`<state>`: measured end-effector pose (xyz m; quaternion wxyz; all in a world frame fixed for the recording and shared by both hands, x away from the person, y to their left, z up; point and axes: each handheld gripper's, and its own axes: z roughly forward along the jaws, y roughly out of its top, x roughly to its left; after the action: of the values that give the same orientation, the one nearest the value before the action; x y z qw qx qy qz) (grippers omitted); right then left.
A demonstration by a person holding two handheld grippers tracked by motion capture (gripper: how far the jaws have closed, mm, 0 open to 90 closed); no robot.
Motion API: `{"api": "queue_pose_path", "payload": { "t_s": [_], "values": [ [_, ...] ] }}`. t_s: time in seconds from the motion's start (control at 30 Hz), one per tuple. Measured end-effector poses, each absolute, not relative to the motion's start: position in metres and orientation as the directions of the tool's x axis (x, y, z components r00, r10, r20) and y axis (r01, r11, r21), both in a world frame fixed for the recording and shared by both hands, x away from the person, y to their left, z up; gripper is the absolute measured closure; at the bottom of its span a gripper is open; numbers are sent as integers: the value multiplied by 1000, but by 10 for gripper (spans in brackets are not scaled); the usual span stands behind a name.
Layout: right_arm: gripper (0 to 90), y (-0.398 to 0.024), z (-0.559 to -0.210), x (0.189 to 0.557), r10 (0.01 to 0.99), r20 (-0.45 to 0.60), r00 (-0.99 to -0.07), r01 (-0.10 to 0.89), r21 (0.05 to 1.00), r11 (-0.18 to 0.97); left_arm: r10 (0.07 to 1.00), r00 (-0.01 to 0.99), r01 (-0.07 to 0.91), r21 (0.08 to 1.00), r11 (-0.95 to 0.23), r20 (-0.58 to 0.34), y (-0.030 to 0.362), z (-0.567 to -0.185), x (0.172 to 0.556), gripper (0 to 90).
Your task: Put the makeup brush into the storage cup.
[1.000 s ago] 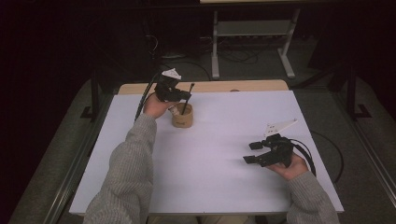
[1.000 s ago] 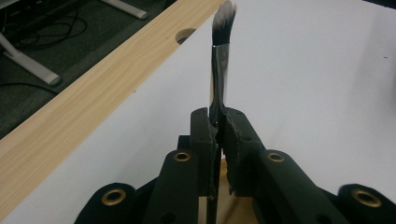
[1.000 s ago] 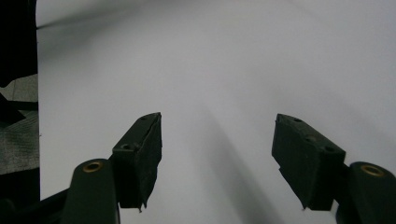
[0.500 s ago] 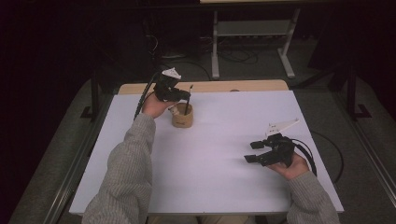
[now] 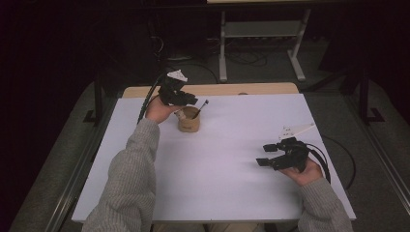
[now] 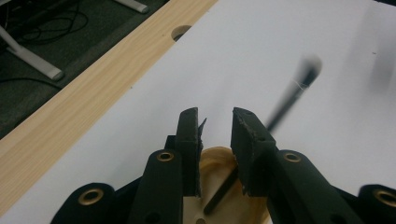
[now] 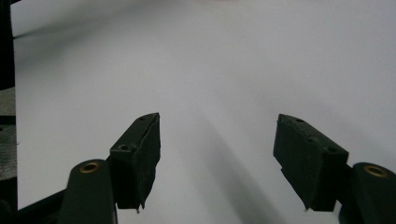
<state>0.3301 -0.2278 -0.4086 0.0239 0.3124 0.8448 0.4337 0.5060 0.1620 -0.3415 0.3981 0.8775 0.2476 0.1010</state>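
A small wooden cup (image 5: 188,122) stands on the white table top (image 5: 217,183) at the far left. A dark thin brush (image 5: 202,106) rests in it and leans to the right. My left gripper (image 5: 187,102) hovers just over the cup. Its jaws have just been opening and stand a little apart, touching nothing. In the left gripper view the cup (image 6: 215,161) lies under the gripper (image 6: 215,116), and the blurred brush (image 6: 289,102) slants away past the right jaw. My right gripper (image 5: 263,155) rests low at the near right, open (image 7: 217,126) over bare table.
A wooden strip (image 5: 251,89) with a round hole (image 6: 181,31) runs along the table's far edge. Beyond it on the dark floor are a white stand (image 5: 261,29) and loose cables. Black cables trail from both grippers.
The left gripper's jaws have parted and let go of the brush, which has tipped to the right in the cup. The right hand has stayed put.
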Motion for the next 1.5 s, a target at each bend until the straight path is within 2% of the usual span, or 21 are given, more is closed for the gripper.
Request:
{"api": "queue_pose_path", "payload": {
  "t_s": [1.5],
  "values": [
    [301, -242, -404, 319, 632, 165, -757, 488, 786, 380, 478, 878, 303, 748, -590, 22, 167, -319, 450, 575]
  ]
}}
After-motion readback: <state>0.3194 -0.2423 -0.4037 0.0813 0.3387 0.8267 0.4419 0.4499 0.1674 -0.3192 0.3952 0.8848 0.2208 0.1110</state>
